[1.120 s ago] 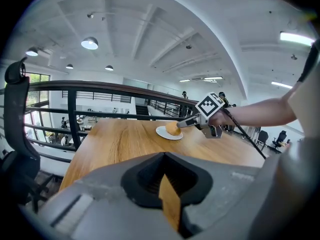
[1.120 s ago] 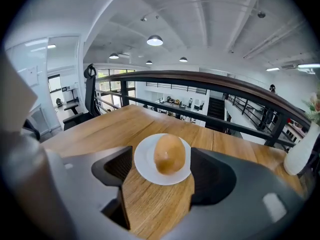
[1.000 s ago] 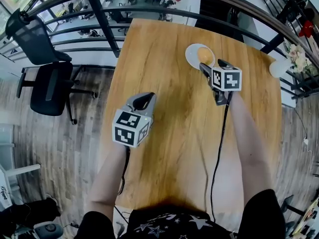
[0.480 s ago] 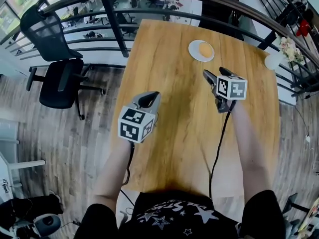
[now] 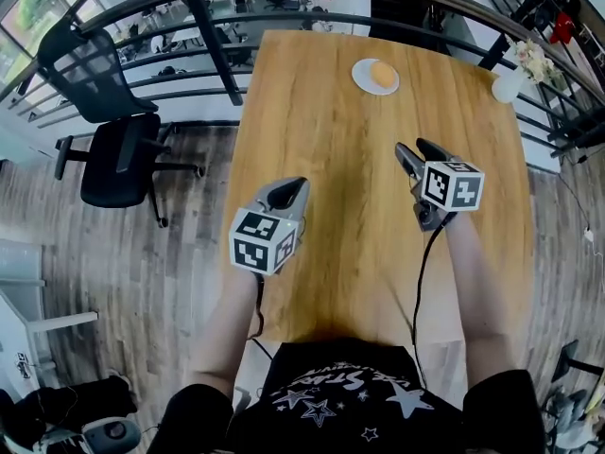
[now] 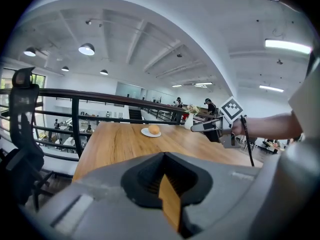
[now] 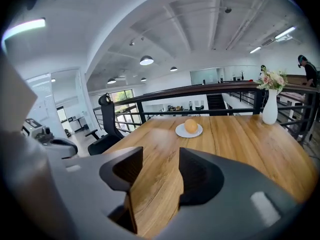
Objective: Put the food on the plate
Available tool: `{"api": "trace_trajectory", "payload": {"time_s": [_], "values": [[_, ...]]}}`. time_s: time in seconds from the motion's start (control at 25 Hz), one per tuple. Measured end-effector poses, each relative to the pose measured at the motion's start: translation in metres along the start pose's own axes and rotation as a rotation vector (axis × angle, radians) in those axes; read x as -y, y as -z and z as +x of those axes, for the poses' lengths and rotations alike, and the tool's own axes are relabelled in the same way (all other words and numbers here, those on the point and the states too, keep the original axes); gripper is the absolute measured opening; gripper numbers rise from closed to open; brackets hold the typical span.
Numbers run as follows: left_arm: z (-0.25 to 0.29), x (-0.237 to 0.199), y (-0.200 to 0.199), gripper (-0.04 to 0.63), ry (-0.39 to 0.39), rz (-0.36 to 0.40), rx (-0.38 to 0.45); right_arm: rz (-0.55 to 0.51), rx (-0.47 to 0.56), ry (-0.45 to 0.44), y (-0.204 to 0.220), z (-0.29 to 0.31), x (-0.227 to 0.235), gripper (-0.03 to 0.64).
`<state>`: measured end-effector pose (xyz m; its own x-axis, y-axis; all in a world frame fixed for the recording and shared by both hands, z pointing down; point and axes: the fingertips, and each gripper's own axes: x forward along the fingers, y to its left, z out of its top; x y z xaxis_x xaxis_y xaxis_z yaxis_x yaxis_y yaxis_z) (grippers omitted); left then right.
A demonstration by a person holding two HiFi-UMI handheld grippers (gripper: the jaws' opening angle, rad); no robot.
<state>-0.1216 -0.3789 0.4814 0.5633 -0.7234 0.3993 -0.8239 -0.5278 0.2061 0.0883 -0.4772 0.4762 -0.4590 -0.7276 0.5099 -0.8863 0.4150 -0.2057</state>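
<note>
A round orange piece of food [image 5: 382,73] sits on a small white plate [image 5: 360,78] at the far end of the wooden table [image 5: 321,159]. Both grippers hover over the near half of the table, far from the plate. My right gripper [image 5: 416,152] is open with nothing between its jaws, which have just been closing. In the right gripper view, bare wood shows in the right gripper's [image 7: 161,154] gap, and the food [image 7: 191,126] lies well ahead. My left gripper [image 5: 288,190] is shut and empty. The left gripper view has the left gripper's [image 6: 164,154] tips together.
A white vase with flowers [image 5: 508,85] stands at the table's far right corner. A black railing [image 5: 208,26] runs behind the table. Two black office chairs [image 5: 104,130] stand on the floor to the left. A cable [image 5: 421,272] hangs from the right gripper.
Both grippers have drawn back from the plate toward the near edge of the table. The right one was right by the plate a second ago. The food stays on the plate.
</note>
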Motion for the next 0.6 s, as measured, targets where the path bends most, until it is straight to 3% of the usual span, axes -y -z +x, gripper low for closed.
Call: {"api": "trace_trajectory", "payload": {"time_s": [0.36, 0.6], "values": [[-0.011, 0.023, 0.028, 0.002, 0.075, -0.022, -0.020, 0.005, -0.001, 0.016, 0.057, -0.049, -0.040, 0.175], [-0.022, 0.060, 0.046, 0.002, 0.115, -0.011, -0.045, 0.014, 0.037, 0.010, 0.068, -0.075, -0.052, 0.130]]}}
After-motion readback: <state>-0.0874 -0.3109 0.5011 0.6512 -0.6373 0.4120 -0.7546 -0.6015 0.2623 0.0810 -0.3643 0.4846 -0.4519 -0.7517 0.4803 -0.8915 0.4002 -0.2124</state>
